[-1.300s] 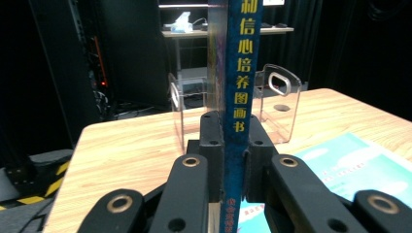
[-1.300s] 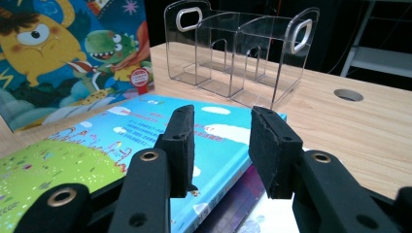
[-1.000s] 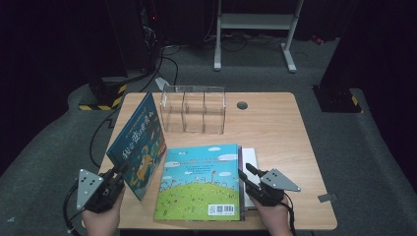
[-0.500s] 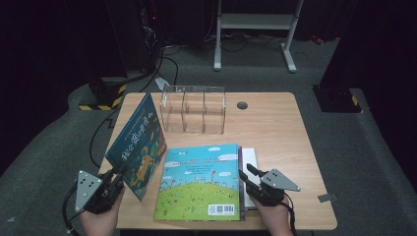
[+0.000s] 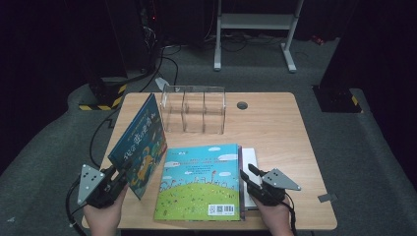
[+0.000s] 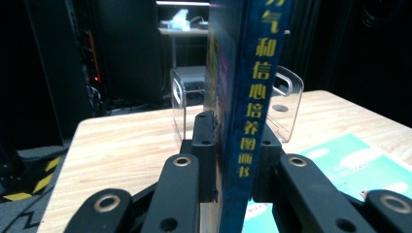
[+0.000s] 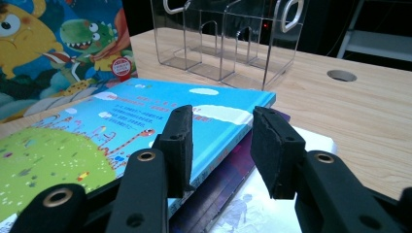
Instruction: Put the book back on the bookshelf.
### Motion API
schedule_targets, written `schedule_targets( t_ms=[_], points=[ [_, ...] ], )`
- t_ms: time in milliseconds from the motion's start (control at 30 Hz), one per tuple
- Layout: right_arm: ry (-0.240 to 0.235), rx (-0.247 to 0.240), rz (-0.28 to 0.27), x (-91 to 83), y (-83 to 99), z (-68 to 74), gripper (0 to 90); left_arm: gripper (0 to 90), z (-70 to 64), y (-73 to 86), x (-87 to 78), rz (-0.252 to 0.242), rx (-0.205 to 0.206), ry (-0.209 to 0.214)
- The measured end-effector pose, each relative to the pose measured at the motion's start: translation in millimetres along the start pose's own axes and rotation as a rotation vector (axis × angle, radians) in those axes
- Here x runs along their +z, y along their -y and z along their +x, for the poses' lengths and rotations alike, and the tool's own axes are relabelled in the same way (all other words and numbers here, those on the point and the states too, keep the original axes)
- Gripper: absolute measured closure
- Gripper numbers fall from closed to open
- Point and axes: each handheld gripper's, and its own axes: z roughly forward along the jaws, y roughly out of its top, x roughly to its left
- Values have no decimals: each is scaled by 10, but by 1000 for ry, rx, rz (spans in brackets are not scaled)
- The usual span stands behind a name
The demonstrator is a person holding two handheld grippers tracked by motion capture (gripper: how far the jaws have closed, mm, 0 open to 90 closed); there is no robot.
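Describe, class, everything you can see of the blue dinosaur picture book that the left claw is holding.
The dinosaur picture book is a thin hardback with a dark blue cover showing cartoon dinosaurs and a blue spine with yellow characters. It stands on edge, closed and tilted, at the table's left side, in front of the clear divided rack. The left claw is shut on its near end.

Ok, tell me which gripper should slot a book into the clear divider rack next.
Left. The left gripper is already shut on the upright dinosaur book, which tilts toward the clear rack. The right gripper is open beside the flat stack's green book, holding nothing.
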Motion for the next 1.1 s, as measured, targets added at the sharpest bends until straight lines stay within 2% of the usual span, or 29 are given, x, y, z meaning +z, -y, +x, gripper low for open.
schedule_targets(
  t_ms=[200, 267, 300, 333, 367, 467, 533, 600, 833, 867, 967, 1000, 1100],
  points=[
    [8, 4, 5, 9, 8, -9, 621, 767, 6, -7, 65, -11, -6, -14],
    [9, 4, 6, 9, 8, -10, 622, 769, 14, -16, 95, -3, -21, -16],
    [9, 6, 4, 13, 10, -11, 628, 783, 19, -20, 105, 3, -28, -12],
    [13, 9, 8, 15, 11, -10, 632, 787, 40, -28, 116, 7, -53, 5],
    [16, 9, 9, 16, 11, -11, 633, 783, 48, -32, 122, 9, -55, 8],
    [19, 9, 13, 20, 12, -12, 633, 783, 70, -45, 136, 12, -35, 10],
    [20, 13, 17, 23, 13, -11, 632, 750, 81, -48, 140, 10, -25, 15],
    [21, 11, 22, 30, 15, -12, 632, 742, 91, -49, 148, 6, -10, 5],
    [22, 9, 31, 52, 21, -1, 628, 731, 117, -38, 189, 11, -5, 13],
    [18, 10, 35, 54, 22, 7, 623, 751, 123, -43, 190, 10, -14, -5],
    [14, 9, 37, 54, 22, 12, 617, 801, 132, -46, 185, 4, -14, -9],
    [12, 9, 37, 55, 22, 16, 613, 810, 123, -48, 187, 5, -16, -22],
    [10, 10, 38, 55, 22, 17, 600, 818, 110, -45, 186, 4, -19, -21]
  ],
)
